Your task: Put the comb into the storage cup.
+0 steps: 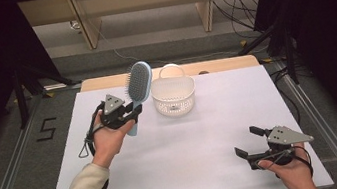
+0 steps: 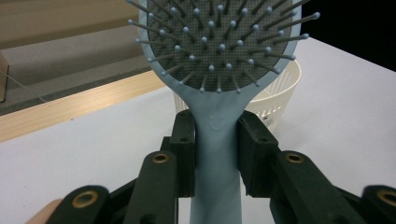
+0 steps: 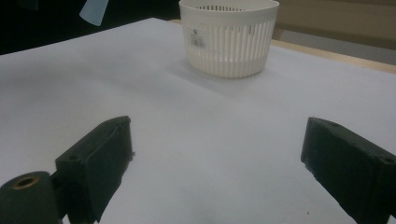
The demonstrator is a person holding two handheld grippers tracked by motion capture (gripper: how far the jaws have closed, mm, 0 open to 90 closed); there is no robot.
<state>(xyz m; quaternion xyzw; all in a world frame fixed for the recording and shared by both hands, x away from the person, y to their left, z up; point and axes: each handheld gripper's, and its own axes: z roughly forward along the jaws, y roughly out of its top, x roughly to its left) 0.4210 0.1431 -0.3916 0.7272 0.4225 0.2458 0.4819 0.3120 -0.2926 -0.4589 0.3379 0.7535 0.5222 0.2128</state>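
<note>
Holding the hairbrush (image 1: 138,85) by its light-blue handle, the left gripper (image 1: 129,114) has both jaws clamped on the narrow neck just below the bristle pad; the left gripper view shows the handle (image 2: 215,154) pinched between the two black pads with the head standing upright above them. The brush is raised off the table (image 1: 190,152), just left of the white basket (image 1: 173,95), bristles facing the person.

Risks from this position:
- Slip or pivot. The grip sits on a smooth, tapered section, and the heavy head is above the clamp point. A quick tilt would likely let the brush rotate between the pads or slide down.
- Rim strike. The basket stands close to the brush head. Swinging across without lifting first could knock the basket, which looks light and free-standing, and push it toward the far wooden edge (image 1: 104,81).
- Overhang. The brush appears longer than the basket is wide, so it may end up leaning on the rim and tip the basket.

The right gripper (image 1: 252,141) rests low near the table's front right, jaws spread wide and empty, well apart from both items. Nothing lies between the brush and the basket
</note>
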